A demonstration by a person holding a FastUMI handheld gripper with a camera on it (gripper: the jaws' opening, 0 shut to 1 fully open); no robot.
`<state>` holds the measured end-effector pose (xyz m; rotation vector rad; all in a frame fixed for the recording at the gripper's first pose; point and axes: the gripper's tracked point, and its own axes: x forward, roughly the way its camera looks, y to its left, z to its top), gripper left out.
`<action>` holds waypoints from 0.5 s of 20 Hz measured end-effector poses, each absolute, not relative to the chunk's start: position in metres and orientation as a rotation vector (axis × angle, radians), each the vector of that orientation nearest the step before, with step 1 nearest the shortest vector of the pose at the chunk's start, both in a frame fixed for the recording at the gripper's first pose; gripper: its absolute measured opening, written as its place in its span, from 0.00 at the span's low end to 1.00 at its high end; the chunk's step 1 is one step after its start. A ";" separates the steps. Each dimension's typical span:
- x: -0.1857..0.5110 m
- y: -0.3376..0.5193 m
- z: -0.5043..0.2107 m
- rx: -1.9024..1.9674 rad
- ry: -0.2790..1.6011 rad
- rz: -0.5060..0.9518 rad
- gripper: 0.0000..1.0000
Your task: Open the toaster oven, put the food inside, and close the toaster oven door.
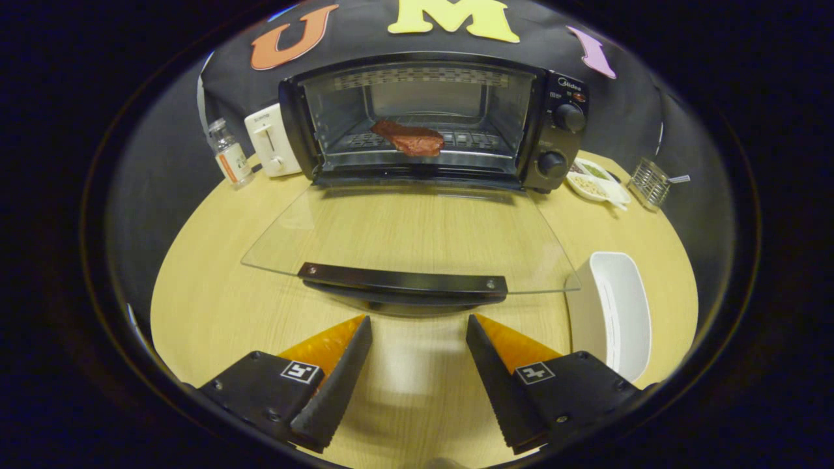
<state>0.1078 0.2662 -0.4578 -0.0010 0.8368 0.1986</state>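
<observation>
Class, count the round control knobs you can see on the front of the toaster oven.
2. Upper knob and lower knob sit stacked on the oven's right panel, far beyond the open gripper. None seem hidden.

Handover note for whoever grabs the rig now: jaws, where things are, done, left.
Gripper: jaws open, holding nothing, just short of the door handle.
Toaster oven: glass door folded fully down over the table, handle nearest the fingers.
Food: red meat piece lying on the rack inside the oven.
White dish, empty, sits beside the right finger.
Done: door opened, food in.
Left: take the handle, likely from below, swing the door up and shut.
</observation>
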 end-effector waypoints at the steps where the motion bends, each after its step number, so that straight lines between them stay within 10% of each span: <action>1: 0.109 0.267 -0.457 -0.003 0.843 0.203 0.94; 10: 0.127 0.268 -0.406 -0.001 0.776 0.227 0.94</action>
